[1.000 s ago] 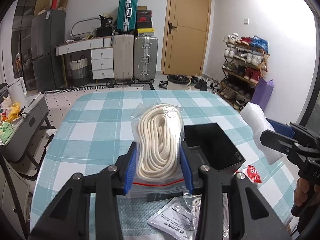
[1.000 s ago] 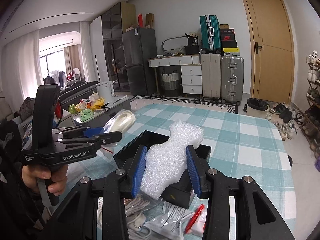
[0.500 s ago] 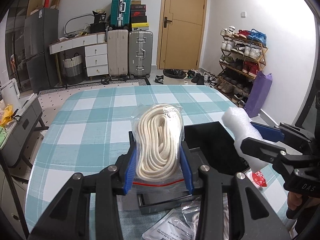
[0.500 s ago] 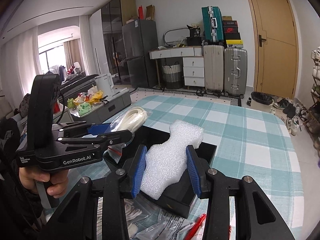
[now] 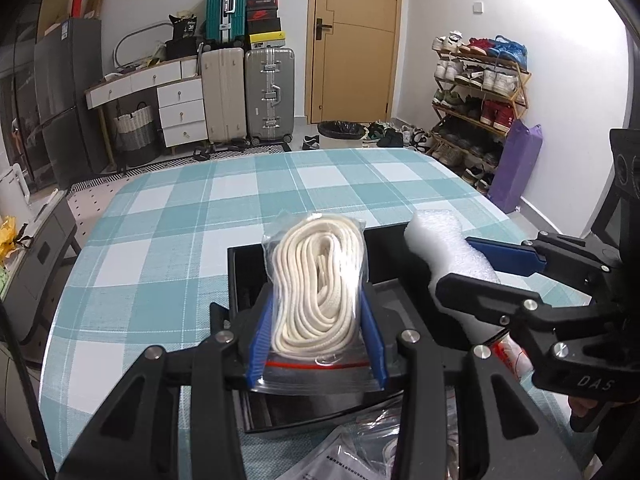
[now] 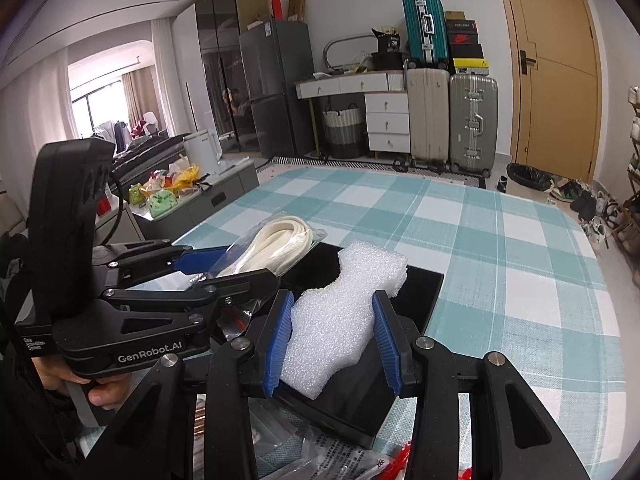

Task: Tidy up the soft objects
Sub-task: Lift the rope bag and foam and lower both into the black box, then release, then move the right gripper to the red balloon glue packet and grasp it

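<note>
Left gripper (image 5: 316,338) fingers clamp one bagged rope coil (image 5: 318,292); right gripper (image 6: 334,344) fingers clamp one foam piece (image 6: 340,316) over one black box (image 6: 420,292).

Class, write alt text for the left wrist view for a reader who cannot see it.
The left gripper holds a clear bag of white rope above an open black box on a teal checked tablecloth. Beside it, the right gripper holds white foam.

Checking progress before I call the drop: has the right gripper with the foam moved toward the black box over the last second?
Yes. In the left wrist view the right gripper and its foam piece came in from the right table edge to over the black box.
</note>
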